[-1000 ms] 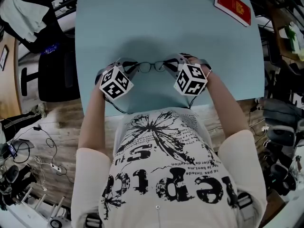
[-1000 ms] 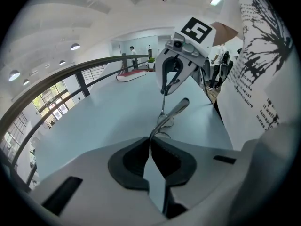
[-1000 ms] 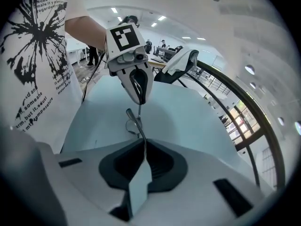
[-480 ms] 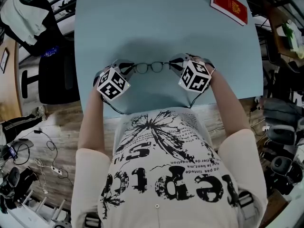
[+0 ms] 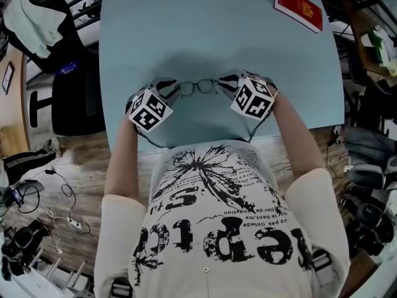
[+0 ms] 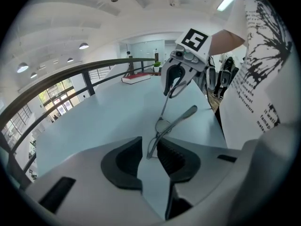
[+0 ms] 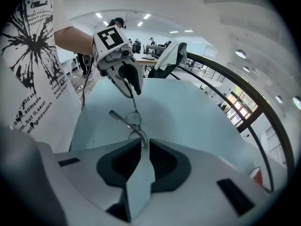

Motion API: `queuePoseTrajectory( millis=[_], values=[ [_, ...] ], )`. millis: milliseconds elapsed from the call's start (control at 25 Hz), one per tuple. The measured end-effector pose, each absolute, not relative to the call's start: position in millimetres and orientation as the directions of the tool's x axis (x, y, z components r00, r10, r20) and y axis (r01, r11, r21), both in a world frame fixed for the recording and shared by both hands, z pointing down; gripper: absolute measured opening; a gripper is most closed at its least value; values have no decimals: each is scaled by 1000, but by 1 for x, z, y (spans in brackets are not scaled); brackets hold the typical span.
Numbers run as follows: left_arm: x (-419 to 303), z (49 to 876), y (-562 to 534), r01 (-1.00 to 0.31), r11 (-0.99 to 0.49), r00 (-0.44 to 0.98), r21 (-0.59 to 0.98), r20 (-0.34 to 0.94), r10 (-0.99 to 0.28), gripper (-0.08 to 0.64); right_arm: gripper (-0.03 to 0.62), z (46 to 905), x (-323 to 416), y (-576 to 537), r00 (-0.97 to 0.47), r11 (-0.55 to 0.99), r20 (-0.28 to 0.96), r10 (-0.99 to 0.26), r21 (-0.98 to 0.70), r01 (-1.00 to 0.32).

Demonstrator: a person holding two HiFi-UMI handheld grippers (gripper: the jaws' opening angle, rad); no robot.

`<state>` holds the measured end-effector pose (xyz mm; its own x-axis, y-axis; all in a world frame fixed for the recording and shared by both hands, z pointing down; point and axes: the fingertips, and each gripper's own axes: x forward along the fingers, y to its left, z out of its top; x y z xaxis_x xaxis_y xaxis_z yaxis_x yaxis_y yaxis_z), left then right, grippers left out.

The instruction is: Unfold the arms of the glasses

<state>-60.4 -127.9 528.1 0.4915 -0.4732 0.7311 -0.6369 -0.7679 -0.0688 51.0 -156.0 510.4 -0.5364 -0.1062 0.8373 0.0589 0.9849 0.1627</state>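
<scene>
Both tongs just spreading, left tongs (image 6: 149, 147), right tongs (image 7: 145, 143), a glasses (image 5: 205, 86) end loose inside each, marker cubes (image 5: 149, 109) hide tips in head view.

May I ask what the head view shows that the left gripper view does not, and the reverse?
Only the head view: the marker cube on the left gripper and the black chair beside the blue table. Only the left gripper view: its jaws, which have just been opening, standing apart with one end of the glasses between them, and ceiling lamps. Both: the glasses and the table.
</scene>
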Motion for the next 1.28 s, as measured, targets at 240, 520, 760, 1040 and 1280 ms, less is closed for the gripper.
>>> queuePoseTrajectory(
  millis=[240,520,760,1040,1280],
  values=[
    [-61,521,-111,-646,-762,507,-55,715,-482,160,167,504,52,-149,-594,994,799,-95,113,-8],
    [-64,492,-95,-710,-698,500,-89,635,-589,161,85,499,71,-148,-568,983,803,-181,165,-81],
    [-59,425,-85,-773,-611,478,-170,479,-736,76,25,455,78,-153,-631,940,697,-340,250,-230],
    [-68,358,-91,-844,-478,408,-243,288,-867,25,12,370,60,-161,-754,849,393,-526,292,-440],
    [-69,312,-85,-899,-373,352,-230,129,-927,20,11,313,60,-153,-776,792,198,-599,284,-540]
  ],
)
